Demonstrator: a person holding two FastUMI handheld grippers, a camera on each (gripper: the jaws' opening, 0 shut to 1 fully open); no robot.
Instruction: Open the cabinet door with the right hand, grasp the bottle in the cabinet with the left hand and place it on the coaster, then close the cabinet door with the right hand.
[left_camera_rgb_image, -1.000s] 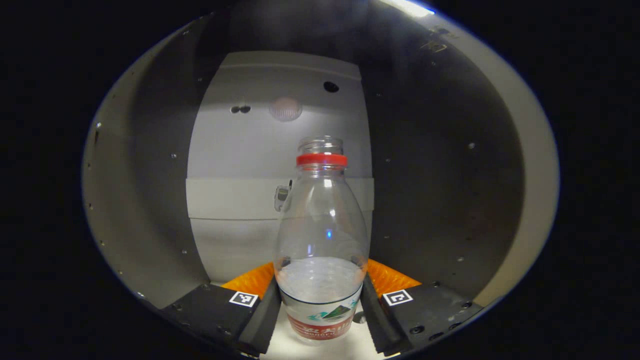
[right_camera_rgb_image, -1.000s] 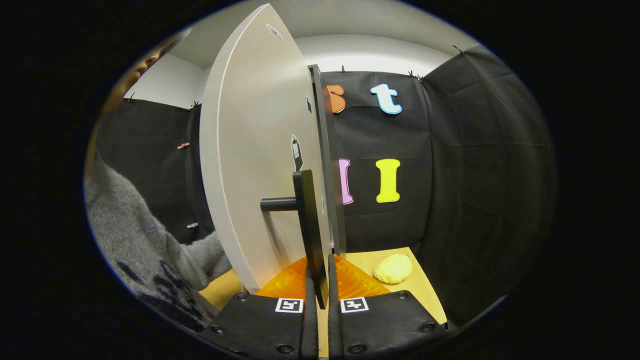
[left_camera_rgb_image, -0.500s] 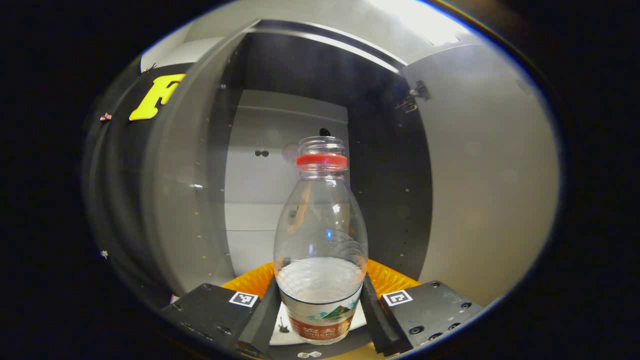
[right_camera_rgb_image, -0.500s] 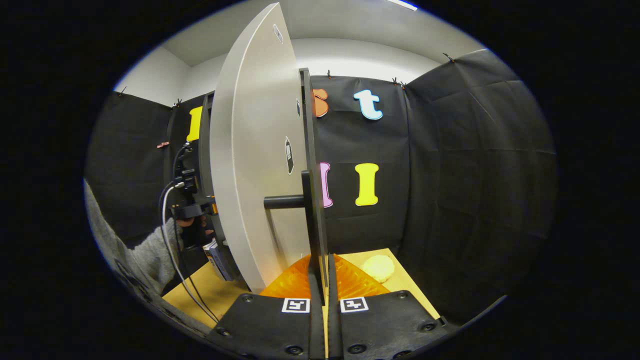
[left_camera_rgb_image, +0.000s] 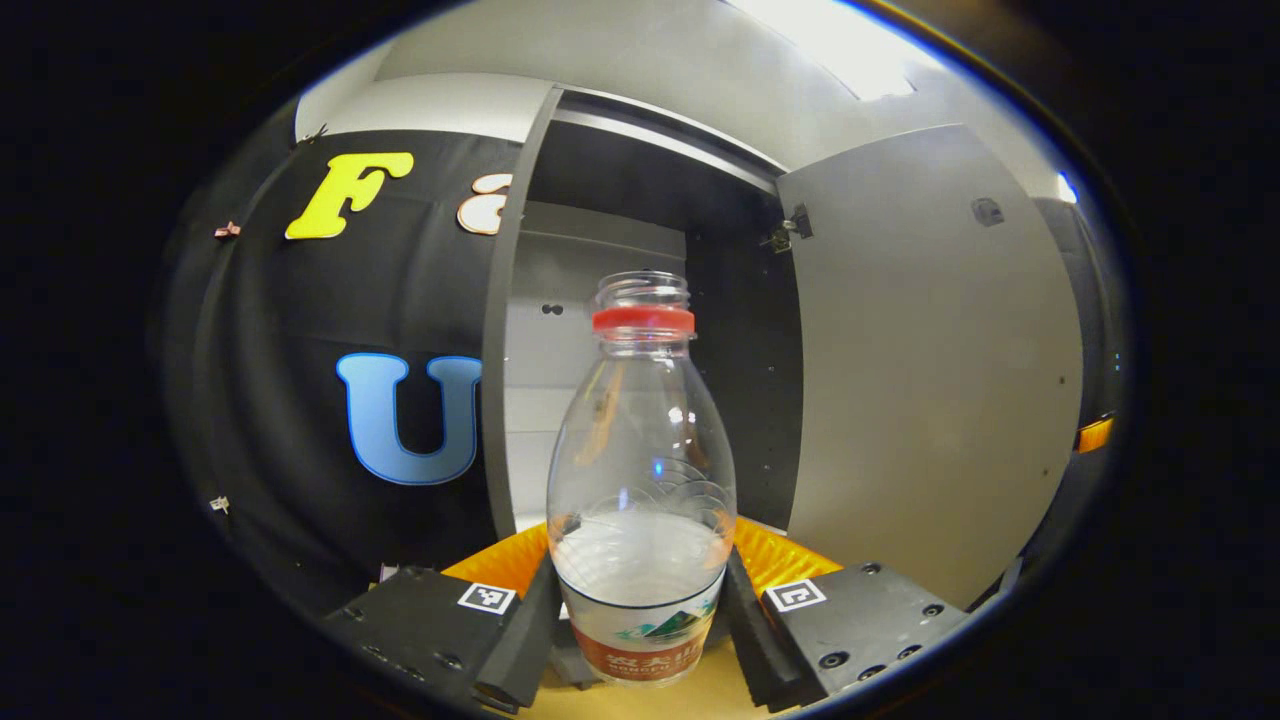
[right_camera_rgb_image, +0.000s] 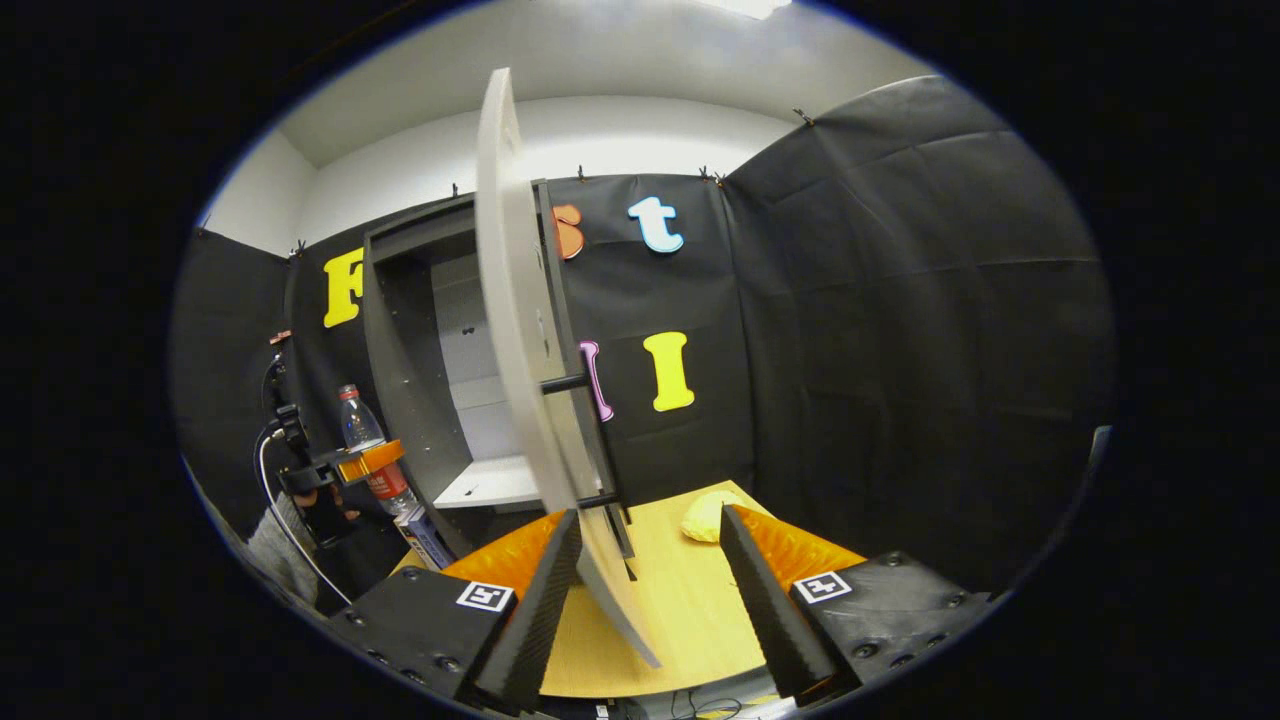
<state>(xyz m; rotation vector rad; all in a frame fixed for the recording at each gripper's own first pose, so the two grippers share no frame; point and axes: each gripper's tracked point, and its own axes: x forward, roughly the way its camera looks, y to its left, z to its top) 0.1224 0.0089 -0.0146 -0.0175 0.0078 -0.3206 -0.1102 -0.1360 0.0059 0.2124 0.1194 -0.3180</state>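
A clear plastic bottle (left_camera_rgb_image: 640, 480) with a red neck ring, no cap and a little water stands upright between my left gripper's (left_camera_rgb_image: 640, 620) fingers, which are shut on its lower body. It is outside the grey cabinet (left_camera_rgb_image: 590, 380), whose door (left_camera_rgb_image: 930, 380) stands wide to the right. In the right gripper view my right gripper (right_camera_rgb_image: 650, 600) is open, a short way back from the door (right_camera_rgb_image: 515, 330), seen edge-on, and its dark bar handle (right_camera_rgb_image: 600, 440). Farther left, the left gripper (right_camera_rgb_image: 375, 462) holds the bottle (right_camera_rgb_image: 355, 420) in front of the cabinet (right_camera_rgb_image: 420, 350).
A pale yellow lumpy object (right_camera_rgb_image: 705, 515) lies on the wooden table (right_camera_rgb_image: 690, 610) to the right of the door. A hand and a cable (right_camera_rgb_image: 285, 490) sit behind the left gripper. The door's lower corner juts toward my right gripper.
My left gripper has drawn the bottle out of the cabinet into the open. My right gripper has let go of the door handle, opened and backed away from the door.
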